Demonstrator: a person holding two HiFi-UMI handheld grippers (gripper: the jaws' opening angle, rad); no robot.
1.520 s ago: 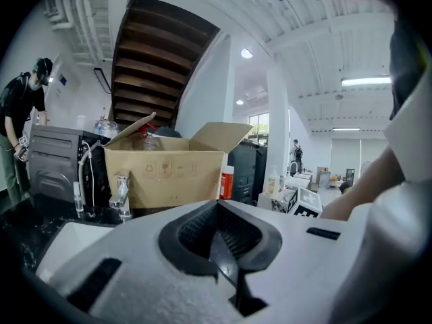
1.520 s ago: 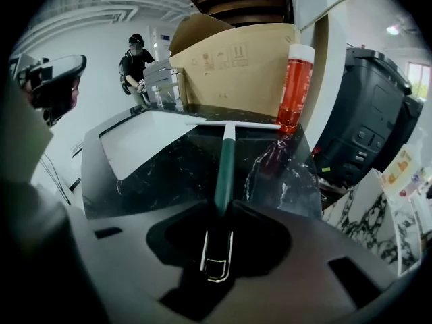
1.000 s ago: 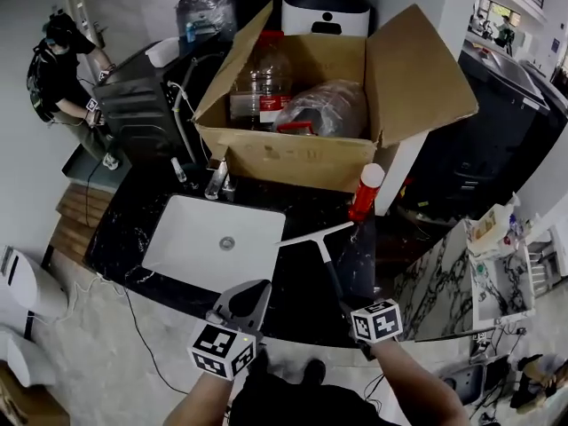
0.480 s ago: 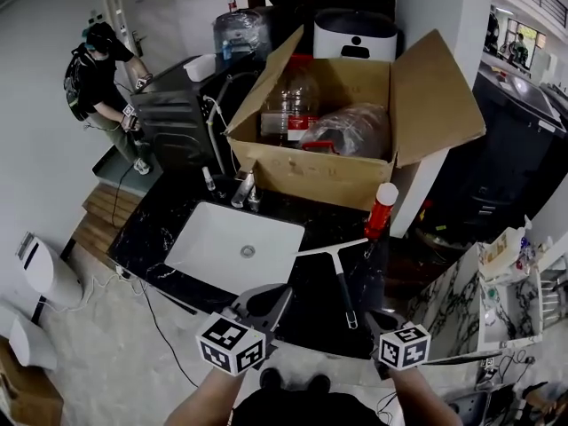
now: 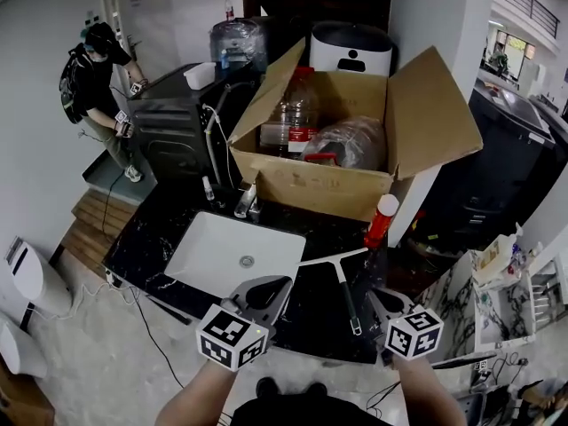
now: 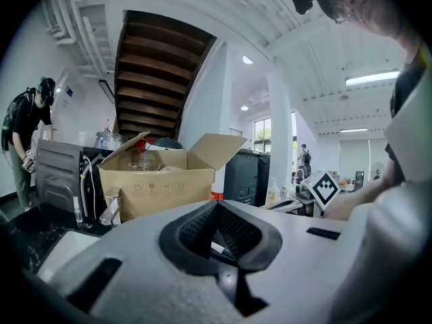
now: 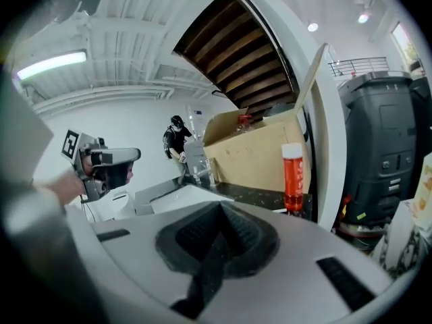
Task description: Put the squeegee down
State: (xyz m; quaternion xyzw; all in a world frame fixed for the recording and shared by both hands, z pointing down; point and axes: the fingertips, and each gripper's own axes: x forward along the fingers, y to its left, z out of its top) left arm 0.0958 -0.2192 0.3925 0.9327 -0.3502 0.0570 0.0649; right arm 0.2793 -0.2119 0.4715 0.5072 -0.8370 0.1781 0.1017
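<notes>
The squeegee lies flat on the black counter, its pale blade toward the cardboard box and its dark handle pointing at me. Nothing holds it. My right gripper hovers just right of the handle's near end, jaws shut and empty; the right gripper view shows its pads meeting. My left gripper hangs over the counter's front edge between the sink and the squeegee, also shut with nothing in it; in the left gripper view its pads are closed.
A white sink with a faucet is set in the counter's left half. An open cardboard box with bottles fills the back. A red bottle stands beside the blade. A person works at far left.
The right gripper has come off the squeegee handle's end, shut, and risen back toward me. The left gripper also rose a little. The squeegee stays on the counter.
</notes>
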